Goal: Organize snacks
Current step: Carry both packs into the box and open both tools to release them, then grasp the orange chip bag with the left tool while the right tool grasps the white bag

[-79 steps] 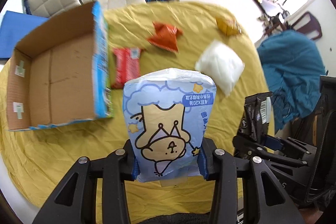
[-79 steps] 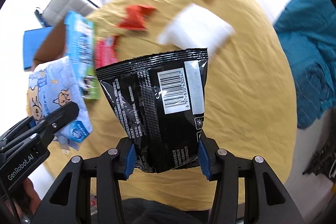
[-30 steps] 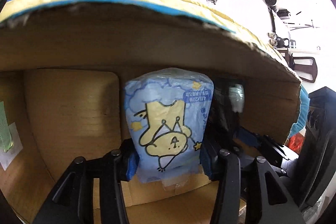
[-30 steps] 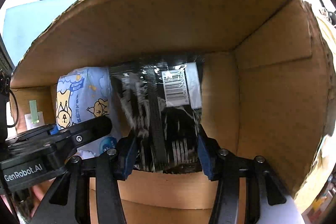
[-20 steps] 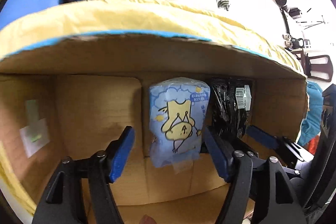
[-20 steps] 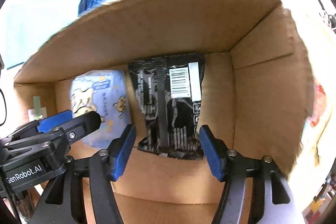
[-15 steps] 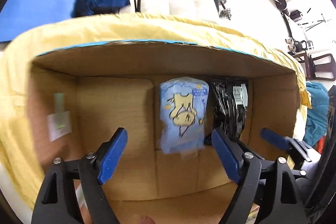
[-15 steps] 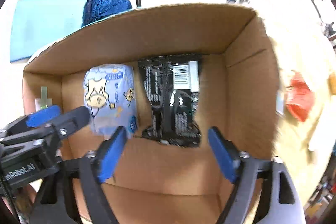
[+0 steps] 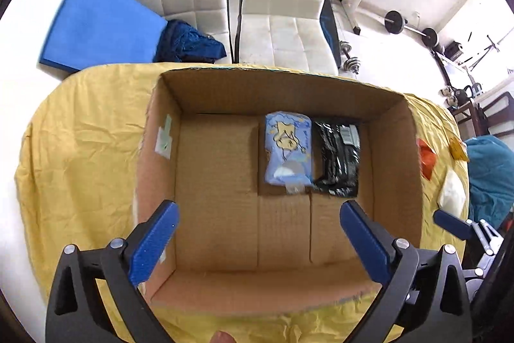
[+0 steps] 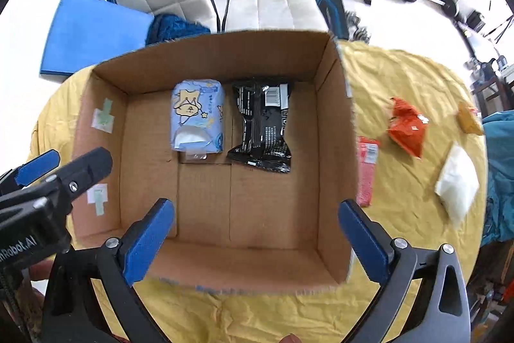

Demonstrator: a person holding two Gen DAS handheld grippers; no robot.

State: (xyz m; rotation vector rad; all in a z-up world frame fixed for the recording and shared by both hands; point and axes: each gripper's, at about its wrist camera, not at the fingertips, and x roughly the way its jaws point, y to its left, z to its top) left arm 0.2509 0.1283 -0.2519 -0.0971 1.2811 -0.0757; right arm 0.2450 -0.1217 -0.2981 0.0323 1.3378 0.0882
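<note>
With both hand-held grippers [image 9: 257,233] [image 10: 255,232] spread and empty over the box [image 10: 334,118], the four remaining packets (right, on the tabletop [image 10: 411,79]) risked being missed.

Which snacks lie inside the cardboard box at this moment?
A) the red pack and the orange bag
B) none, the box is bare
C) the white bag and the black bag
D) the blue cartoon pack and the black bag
D: the blue cartoon pack and the black bag lie side by side on the floor of the box, against its far wall, with both grippers open above it.
</note>
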